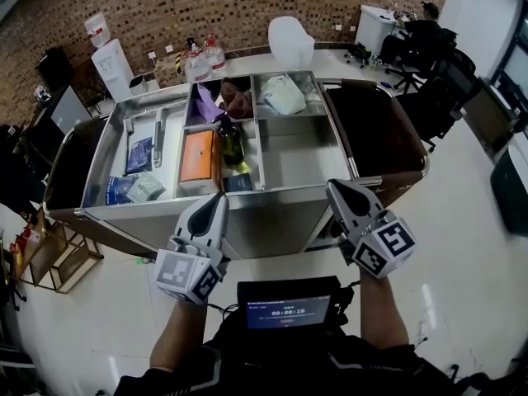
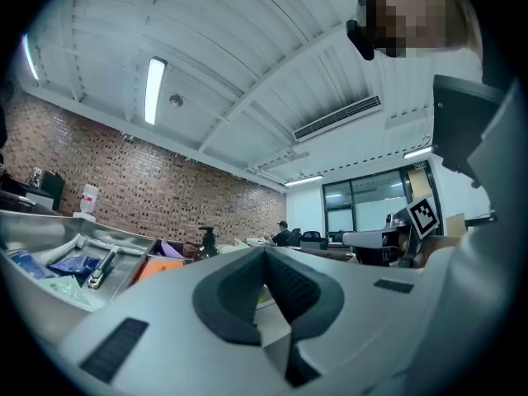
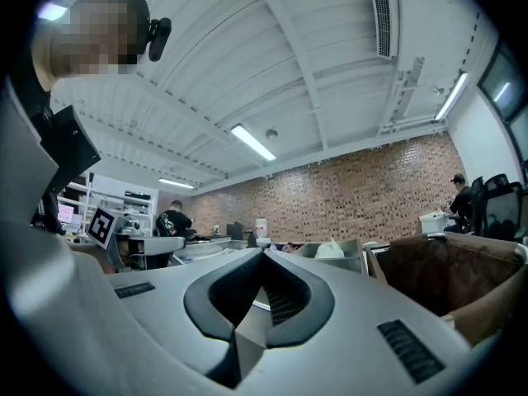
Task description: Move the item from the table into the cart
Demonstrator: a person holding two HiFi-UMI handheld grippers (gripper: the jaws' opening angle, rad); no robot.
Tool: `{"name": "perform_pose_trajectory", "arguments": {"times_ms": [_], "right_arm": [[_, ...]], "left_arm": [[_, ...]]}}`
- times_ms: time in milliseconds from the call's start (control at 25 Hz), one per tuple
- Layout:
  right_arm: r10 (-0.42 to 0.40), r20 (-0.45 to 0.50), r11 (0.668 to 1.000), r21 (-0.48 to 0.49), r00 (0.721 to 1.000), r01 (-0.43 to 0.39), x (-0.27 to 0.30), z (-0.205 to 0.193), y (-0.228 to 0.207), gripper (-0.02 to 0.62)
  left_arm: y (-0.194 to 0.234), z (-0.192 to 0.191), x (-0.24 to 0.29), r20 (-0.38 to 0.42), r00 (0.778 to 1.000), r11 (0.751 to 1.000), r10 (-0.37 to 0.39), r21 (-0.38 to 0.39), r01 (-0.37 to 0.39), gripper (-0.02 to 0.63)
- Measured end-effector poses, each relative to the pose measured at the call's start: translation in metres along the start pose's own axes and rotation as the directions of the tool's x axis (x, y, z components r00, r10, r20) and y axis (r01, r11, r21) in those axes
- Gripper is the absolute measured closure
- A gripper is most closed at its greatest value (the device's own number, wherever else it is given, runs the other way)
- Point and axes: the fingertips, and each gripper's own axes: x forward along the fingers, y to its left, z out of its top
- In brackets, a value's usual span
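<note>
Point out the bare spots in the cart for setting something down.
The big right front bin is bare, bordered by the white bag behind and the bottle to its left. The middle strip with the orange box and the left bin with blue packets are crowded.

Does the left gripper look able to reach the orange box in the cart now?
Probably yes: the left gripper hangs by the cart's near rim, and the orange box lies uncovered beyond it. Its shut jaws must open first.
</note>
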Motion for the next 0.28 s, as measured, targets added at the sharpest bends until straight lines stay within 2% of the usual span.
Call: {"name": "perform_pose_trajectory", "arguments": {"times_ms": [280], "right_arm": [[-0.011, -0.003, 1.0, -0.001, 1.0, 0.011, -0.0012, -0.0019, 0.0, 0.589]], "left_arm": [[0.0042, 0.0007, -0.0031, 0.006, 1.0, 1.0, 0.004, 0.0, -0.004, 0.6]]}}
